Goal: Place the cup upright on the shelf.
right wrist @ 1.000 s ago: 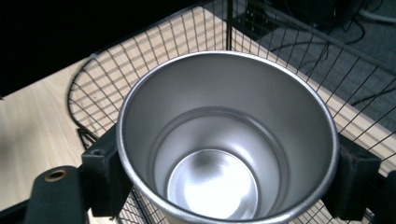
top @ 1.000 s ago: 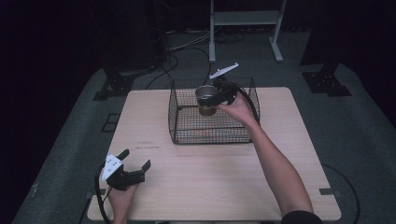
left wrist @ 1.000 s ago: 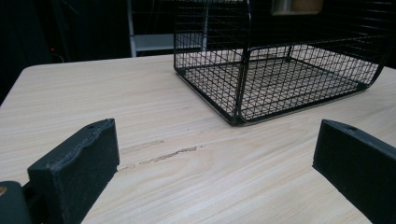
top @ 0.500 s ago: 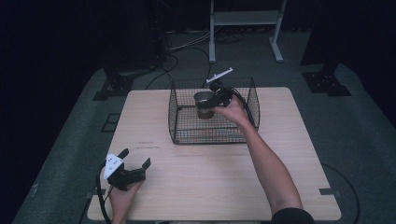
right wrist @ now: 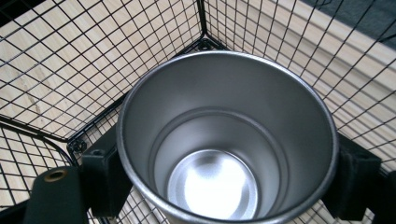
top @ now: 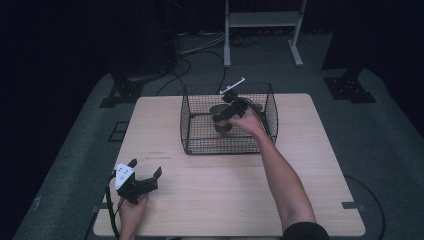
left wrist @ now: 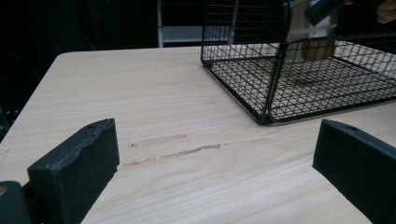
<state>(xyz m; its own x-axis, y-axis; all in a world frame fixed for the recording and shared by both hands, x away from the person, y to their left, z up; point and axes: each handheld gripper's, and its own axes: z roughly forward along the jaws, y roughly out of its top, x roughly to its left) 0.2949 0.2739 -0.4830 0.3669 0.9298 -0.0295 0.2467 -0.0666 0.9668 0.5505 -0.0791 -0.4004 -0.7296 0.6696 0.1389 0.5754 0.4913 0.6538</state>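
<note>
The right gripper (top: 223, 114) clamps a shiny, empty steel cup (right wrist: 226, 140) inside the wire basket (top: 192, 132); the left gripper (top: 145, 177) gapes wide.

No text, label, brand, number or sign can be read on anything here.

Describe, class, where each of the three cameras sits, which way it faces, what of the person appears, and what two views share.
High view: above the person's side, looking forward and down on the pale wooden table; both forearms show.
Left gripper view: low over the table, facing the black wire basket; its spread jaws show.
Right gripper view: inside the basket, looking down into the shiny steel cup between its jaws.
Shared: all three show the basket and cup.
</note>
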